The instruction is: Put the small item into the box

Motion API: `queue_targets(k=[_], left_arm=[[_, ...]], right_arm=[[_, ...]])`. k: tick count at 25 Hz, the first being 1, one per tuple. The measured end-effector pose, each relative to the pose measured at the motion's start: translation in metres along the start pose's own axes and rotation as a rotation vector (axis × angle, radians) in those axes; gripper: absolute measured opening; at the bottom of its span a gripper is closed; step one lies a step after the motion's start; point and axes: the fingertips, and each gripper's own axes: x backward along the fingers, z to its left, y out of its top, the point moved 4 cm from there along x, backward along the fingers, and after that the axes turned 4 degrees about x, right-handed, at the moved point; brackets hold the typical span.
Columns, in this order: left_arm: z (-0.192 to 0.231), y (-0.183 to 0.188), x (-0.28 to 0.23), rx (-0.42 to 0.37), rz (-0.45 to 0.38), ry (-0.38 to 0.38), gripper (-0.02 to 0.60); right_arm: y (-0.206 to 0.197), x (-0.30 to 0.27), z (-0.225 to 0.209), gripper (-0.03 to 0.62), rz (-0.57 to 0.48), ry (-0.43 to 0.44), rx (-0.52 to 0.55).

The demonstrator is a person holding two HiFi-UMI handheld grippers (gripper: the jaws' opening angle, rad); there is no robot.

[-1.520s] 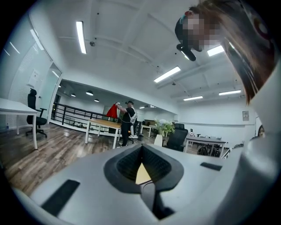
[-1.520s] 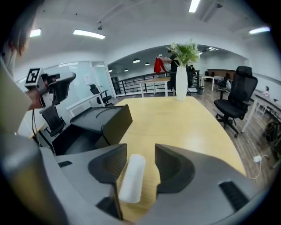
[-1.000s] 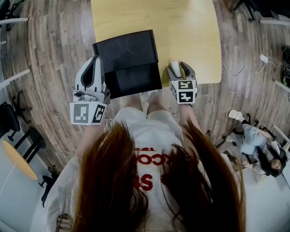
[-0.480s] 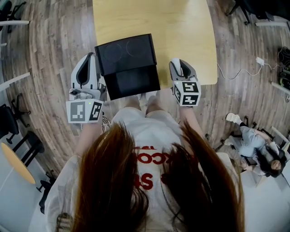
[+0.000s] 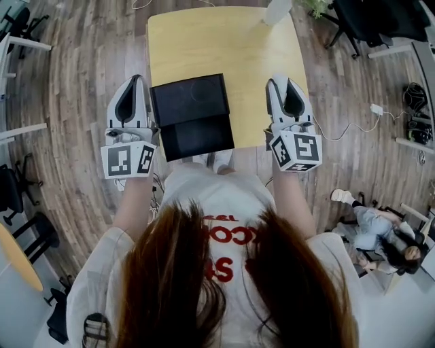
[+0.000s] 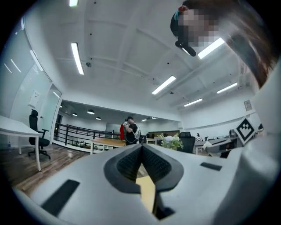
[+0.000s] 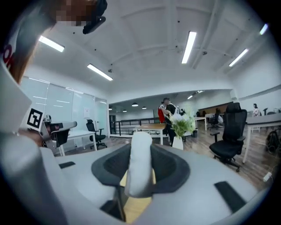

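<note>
1. Your right gripper (image 5: 284,83) is clamped on the small white item (image 7: 139,165), its jaws having just been closing on it. The rounded piece stands upright between the pads, pinched near its middle. That looks a sound hold for carrying.
2. Your left gripper (image 5: 134,80) has its jaws together with nothing between them. It hangs just beside the box's left side, probably kept there to steady the box if needed.
3. The black box (image 5: 197,136) lies open between your two grippers, at the near edge of the yellow table (image 5: 224,41). Its lid is laid back away from you, so the cavity faces up and nothing shows inside it.
4. The item sits off the box's right side, not yet over the opening. The step in hand looks like the carry. The next move would be to swing leftward over the cavity, then lower before letting go.
5. A white vase (image 5: 277,10) stands at the table's far corner, well apart from that path.
</note>
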Motion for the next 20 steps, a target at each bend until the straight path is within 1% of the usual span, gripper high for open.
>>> queue_targets(k=[3,8,13,17,20], left_arm=[[0.0,0.012,-0.002,-0.013,-0.045,0.02,0.006],[0.001,0.025,-0.001,-0.038,-0.079,0.072,0.006],[0.019,0.033,0.033,-0.052,-0.087,0.171,0.006],[0.038,0.031,0.063,-0.045,-0.077,0.245,0.006],[0.048,0.021,0.073,-0.033,-0.056,0.282,0.006]], right_arm=[[0.03,0.003,0.001,0.137,-0.071,0.021,0.021],[0.053,-0.003,0.005,0.137,-0.115,0.087,0.03],[0.062,-0.012,0.043,0.137,-0.132,0.212,0.029],[0.061,-0.023,0.078,0.137,-0.122,0.308,0.033],[0.047,-0.035,0.1,0.137,-0.067,0.376,0.039]])
